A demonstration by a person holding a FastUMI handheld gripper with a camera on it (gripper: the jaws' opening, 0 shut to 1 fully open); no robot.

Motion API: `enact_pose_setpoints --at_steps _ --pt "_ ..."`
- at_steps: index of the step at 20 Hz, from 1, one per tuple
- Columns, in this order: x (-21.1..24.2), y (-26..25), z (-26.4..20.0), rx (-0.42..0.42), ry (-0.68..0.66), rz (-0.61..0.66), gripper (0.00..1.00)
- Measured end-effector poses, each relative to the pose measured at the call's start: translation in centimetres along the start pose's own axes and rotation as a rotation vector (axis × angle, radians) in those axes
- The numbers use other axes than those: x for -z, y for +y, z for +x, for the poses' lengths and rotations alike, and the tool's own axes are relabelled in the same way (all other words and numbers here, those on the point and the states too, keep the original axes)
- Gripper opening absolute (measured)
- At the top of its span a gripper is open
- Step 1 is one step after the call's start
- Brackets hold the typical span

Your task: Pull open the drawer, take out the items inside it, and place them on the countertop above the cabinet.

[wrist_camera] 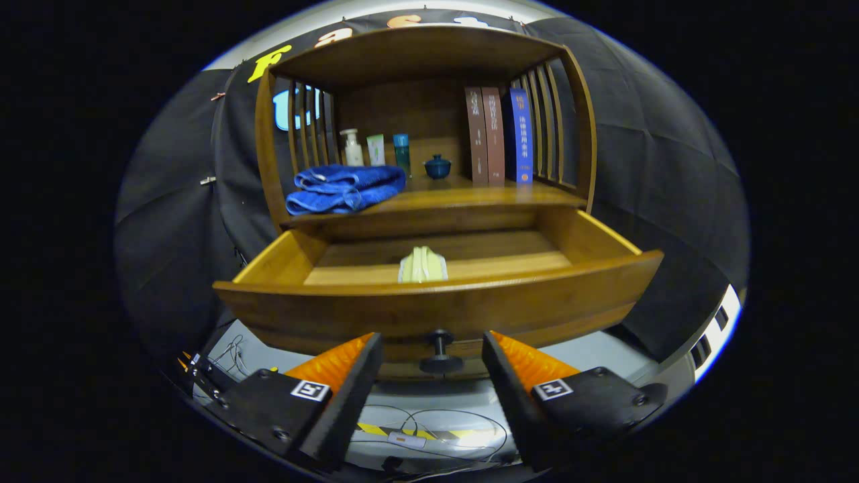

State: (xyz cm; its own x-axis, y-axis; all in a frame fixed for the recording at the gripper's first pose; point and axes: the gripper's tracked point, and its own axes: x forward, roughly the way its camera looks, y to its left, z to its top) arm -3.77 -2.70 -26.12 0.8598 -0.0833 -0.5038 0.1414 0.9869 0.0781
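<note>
The wooden drawer (443,305) stands pulled out from the cabinet, just ahead of my fingers. A small pale yellow-green item (422,265) lies inside it near the front wall. The drawer's dark knob (440,352) sits between my two fingertips, untouched by either. My gripper (433,349) is open, with a wide gap on both sides of the knob. Above the drawer runs the countertop (470,194) of the cabinet.
On the countertop lie a folded blue towel (343,188), a white pump bottle (351,149), a teal bottle (401,153), a small blue lidded pot (437,167) and three upright books (500,136). Slatted sides and a roof enclose the shelf. Cables lie on the floor below.
</note>
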Motion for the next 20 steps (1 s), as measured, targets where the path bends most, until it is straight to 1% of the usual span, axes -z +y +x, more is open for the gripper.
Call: enact_pose_setpoints --at_steps 1,4,6,8,12,17,20 --pt "-1.8 -0.1 -0.3 0.005 -0.015 0.016 0.97" --pt "-6.4 0.2 1.4 0.010 -0.018 0.063 0.97" --pt "-7.8 1.4 3.4 -0.027 0.026 0.078 0.99" --pt "-8.5 1.7 5.3 -0.034 0.087 0.079 0.99" --pt "-8.0 2.3 10.0 -0.032 0.223 0.068 1.00" --pt "-4.7 2.0 15.6 0.008 0.452 0.005 1.00" --pt "-2.8 2.0 17.3 0.022 0.560 -0.033 1.00"
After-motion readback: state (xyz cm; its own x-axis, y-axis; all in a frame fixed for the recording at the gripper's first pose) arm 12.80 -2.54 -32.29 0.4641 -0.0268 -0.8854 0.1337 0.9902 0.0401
